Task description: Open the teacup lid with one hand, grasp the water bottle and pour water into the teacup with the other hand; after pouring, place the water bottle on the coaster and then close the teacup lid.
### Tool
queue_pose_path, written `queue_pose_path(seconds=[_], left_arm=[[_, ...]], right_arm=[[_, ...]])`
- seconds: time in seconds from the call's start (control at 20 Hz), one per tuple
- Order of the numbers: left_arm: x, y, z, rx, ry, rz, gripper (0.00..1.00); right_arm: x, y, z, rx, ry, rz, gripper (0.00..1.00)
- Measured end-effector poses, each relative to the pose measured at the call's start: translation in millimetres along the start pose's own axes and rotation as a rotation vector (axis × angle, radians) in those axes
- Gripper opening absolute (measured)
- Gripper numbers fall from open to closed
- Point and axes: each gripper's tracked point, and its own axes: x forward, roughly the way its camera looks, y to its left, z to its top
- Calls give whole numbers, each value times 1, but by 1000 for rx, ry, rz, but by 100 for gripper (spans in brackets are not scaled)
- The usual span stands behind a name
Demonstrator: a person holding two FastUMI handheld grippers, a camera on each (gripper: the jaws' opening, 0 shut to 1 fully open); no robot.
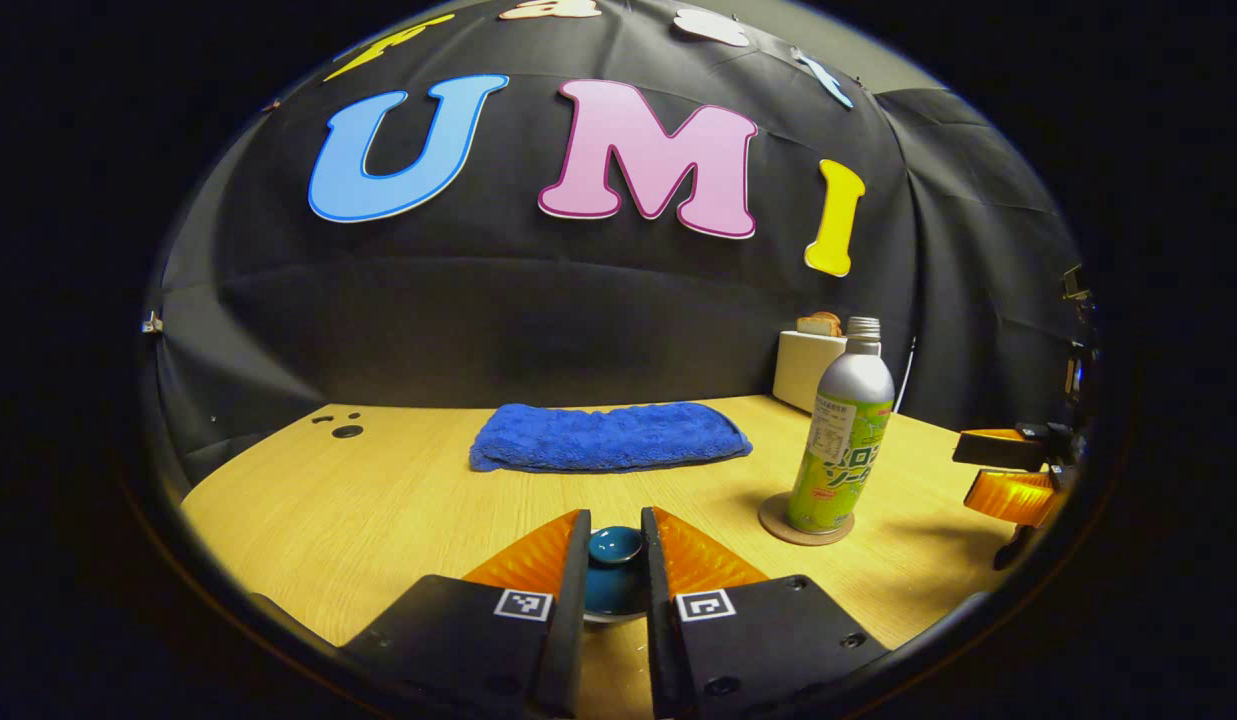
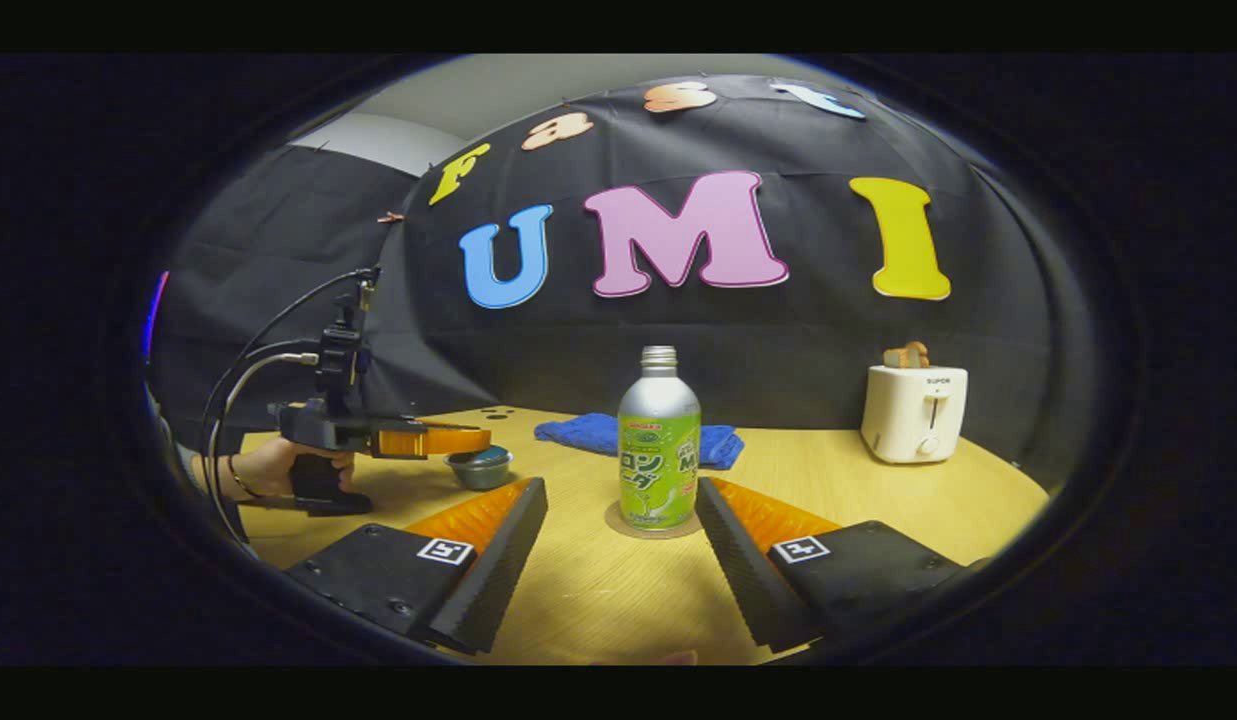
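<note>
Two grippers work over a wooden table. In the right gripper view a hand holds the left gripper level and low at the table's left side, cables rising from its top, its fingers reaching over the teacup.

In the left gripper view the left gripper has its fingers drawn close on either side of the lid, a dark blue glossy cap with a round knob, which sits on the cup below. Both fingers appear to press the knob, though the contact itself is hard to make out.

A bottle stands upright on a round coaster, silver at the shoulder and neck, green-labelled below, its mouth uncapped. It is right of the cup and well apart from it.

In its own view the right gripper is wide open and holds nothing; the bottle stands just beyond, between its fingers. The left gripper view catches it at the right edge.

A blue towel lies behind, and a toaster stands at the far right.
</note>
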Motion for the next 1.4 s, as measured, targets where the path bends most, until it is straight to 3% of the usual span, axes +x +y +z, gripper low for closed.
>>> queue_pose_path(seconds=[0.6, 0.7, 0.9, 0.95, 1.05, 1.4], left_arm=[[5, 0, -7, 116, 32, 50, 34], [3, -3, -4, 122, 21, 50, 41], [-11, -9, -5, 85, -1, 45, 65], [-19, -7, -4, 64, -19, 56, 81], [-35, -6, 0, 20, -67, 78, 96], [-80, -2, 7, -14, -170, 144, 98]], right_arm=[[1, -1, 0, 0, 0, -4, 93], [0, -2, -1, 0, 0, -4, 93], [0, -3, -1, 0, 1, -11, 93], [1, -4, -1, 0, 0, -18, 93], [1, -9, -1, -1, 0, -42, 93], [-4, -15, 1, -3, -5, -104, 93]])
